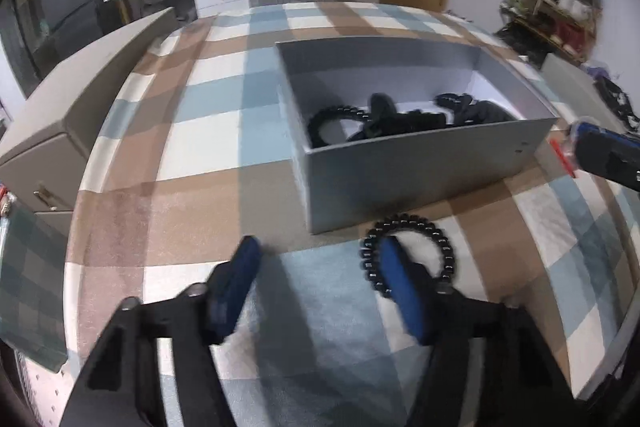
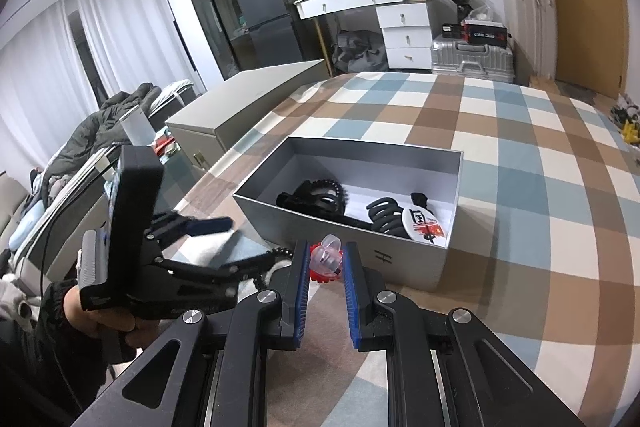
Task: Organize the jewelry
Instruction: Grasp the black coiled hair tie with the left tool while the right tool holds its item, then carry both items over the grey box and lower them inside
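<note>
Bracelet [image 1: 408,251] pickup underway: left gripper [image 1: 320,263] half-open, one finger inside it; right gripper [image 2: 326,259] clamps a clear-and-red trinket [image 2: 326,259]. Next, close, then lift into box [image 1: 420,175].

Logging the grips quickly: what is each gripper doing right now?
Left gripper: open, one finger inside the black bead bracelet on the checked cloth.
Right gripper: shut on a small clear and red ornament.

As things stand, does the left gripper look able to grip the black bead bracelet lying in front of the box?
Probably yes: the left gripper is open, one finger already inside the black bead bracelet, nothing blocking; the grey box stands just behind.
</note>
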